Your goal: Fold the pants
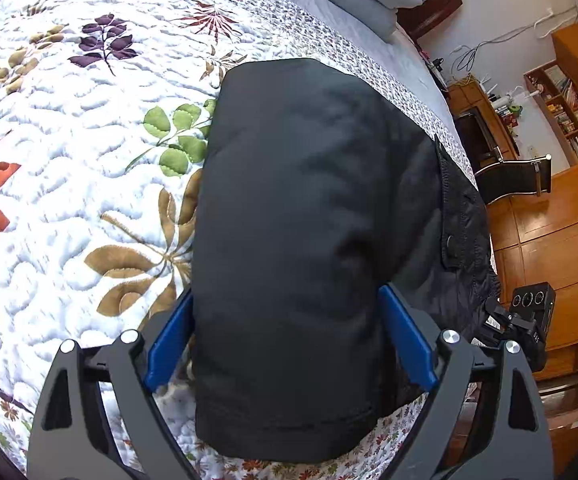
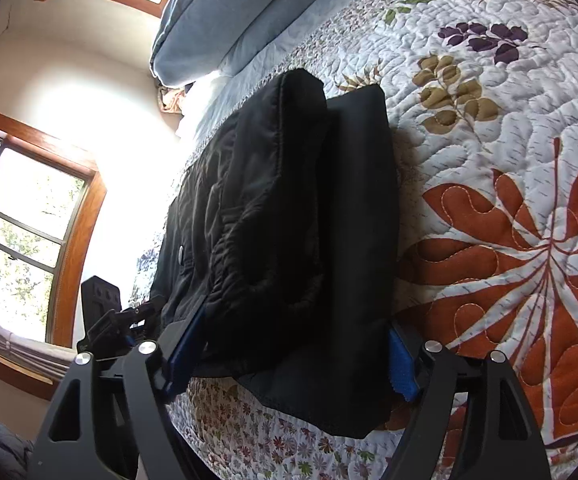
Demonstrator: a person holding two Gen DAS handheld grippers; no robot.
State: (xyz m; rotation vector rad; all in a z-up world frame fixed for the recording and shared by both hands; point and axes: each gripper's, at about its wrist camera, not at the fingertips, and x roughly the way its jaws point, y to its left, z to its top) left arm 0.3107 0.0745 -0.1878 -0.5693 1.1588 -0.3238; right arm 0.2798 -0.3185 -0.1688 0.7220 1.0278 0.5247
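Black pants (image 1: 301, 240) lie folded in a thick bundle near the bed's edge on a floral quilt (image 1: 69, 140). My left gripper (image 1: 289, 320) is open, its blue pads (image 1: 169, 340) standing on either side of one end of the bundle. In the right wrist view the pants (image 2: 289, 220) show a waistband with a snap button on the left. My right gripper (image 2: 289, 340) is open too, its blue pads (image 2: 401, 364) straddling the other end of the bundle. I cannot tell whether the pads touch the cloth.
Blue pillows (image 2: 209, 20) lie at the head of the bed. The other gripper shows past the bed's edge in the left wrist view (image 1: 525, 324) and in the right wrist view (image 2: 105, 320). Wooden floor, a chair (image 1: 517, 176) and shelves (image 1: 569, 112) are beyond. Windows (image 2: 21, 216) are beside the bed.
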